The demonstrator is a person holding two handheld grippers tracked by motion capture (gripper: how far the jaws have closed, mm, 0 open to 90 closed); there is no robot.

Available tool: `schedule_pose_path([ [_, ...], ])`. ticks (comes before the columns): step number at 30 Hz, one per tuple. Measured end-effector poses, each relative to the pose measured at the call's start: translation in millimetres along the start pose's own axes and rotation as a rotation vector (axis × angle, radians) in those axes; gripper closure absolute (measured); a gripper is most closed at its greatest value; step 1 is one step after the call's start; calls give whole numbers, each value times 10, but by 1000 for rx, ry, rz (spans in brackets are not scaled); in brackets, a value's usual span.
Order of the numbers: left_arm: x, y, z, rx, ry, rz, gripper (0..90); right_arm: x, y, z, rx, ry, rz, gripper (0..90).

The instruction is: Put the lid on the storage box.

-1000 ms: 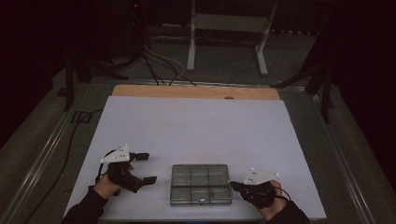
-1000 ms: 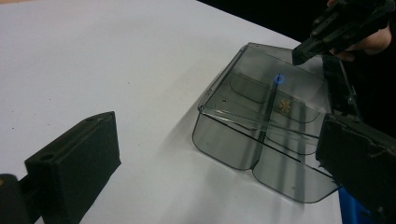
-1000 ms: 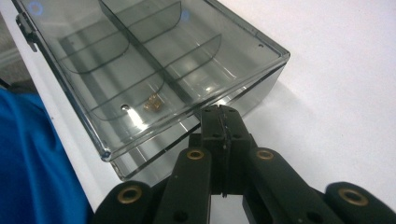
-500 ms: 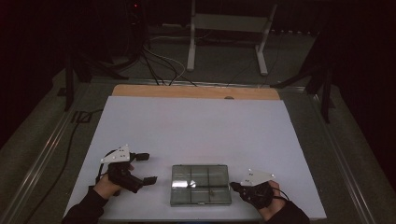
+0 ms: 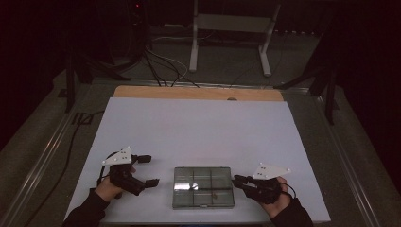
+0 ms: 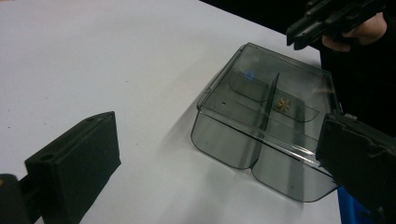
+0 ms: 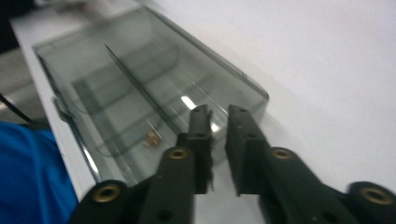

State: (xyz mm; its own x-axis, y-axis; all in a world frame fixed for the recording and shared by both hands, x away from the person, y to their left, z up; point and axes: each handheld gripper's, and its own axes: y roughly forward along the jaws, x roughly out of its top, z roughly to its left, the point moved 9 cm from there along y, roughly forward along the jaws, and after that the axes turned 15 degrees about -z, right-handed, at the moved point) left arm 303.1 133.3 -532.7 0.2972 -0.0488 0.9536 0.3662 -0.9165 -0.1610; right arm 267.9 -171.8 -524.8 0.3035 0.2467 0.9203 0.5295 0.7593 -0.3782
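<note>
A smoky clear plastic compartment box [image 5: 203, 187] lies flat near the table's front edge with its lid down. A small golden piece [image 6: 282, 105] sits in one compartment [image 7: 152, 136]. My left gripper [image 5: 150, 170] rests to the left of the box, jaws wide open and empty [image 6: 215, 140], facing the box [image 6: 266, 121]. My right gripper [image 5: 236, 181] is at the box's right side. Its jaws [image 7: 218, 112] have just been opening and stand a narrow gap apart with nothing between them, tips close to the box's edge [image 7: 140, 93]. The right gripper [image 6: 303, 30] also shows beyond the box.
The white table top [image 5: 208, 127] stretches out behind the box, with a wooden strip [image 5: 198, 92] at its far edge. Cables [image 5: 161, 66] and a stand's legs [image 5: 194, 56] lie on the dark floor beyond.
The right hand has shifted slightly at the box's right side. The left hand and the box have stayed where they were.
</note>
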Motion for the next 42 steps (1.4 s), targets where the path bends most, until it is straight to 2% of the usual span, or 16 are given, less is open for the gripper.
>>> schedule_pose_path([
  [5, -1, 11, -2, -4, -4, -2, 15, 74, 22, -11, 44, 37, -42, 550],
  [10, 11, 20, 5, -4, -5, -7, 14, 150, 66, -66, 87, 101, -87, 295],
  [12, 9, 24, 13, -3, -6, -6, 15, 171, 72, -78, 112, 97, -101, 180],
  [14, 5, 30, 15, -4, -5, -2, 14, 184, 69, -89, 136, 97, -109, 129],
  [18, 9, 34, 6, -7, -2, -4, 15, 185, 54, -144, 144, 108, -116, 24],
  [21, -2, 33, 1, -8, -3, 0, 15, 175, 27, -195, 121, 103, -112, 0],
  [27, -8, 13, -20, -10, 2, -3, 15, 175, -63, -275, 94, 130, -140, 0],
  [29, -4, 1, -20, -9, 2, -5, 15, 151, -92, -292, 100, 148, -135, 0],
  [35, -2, -10, -15, -10, 1, -7, 15, 3, -186, -376, 47, 147, -96, 0],
  [42, 3, -9, -18, -12, 7, -6, 15, -65, -297, -447, 37, 176, -111, 0],
])
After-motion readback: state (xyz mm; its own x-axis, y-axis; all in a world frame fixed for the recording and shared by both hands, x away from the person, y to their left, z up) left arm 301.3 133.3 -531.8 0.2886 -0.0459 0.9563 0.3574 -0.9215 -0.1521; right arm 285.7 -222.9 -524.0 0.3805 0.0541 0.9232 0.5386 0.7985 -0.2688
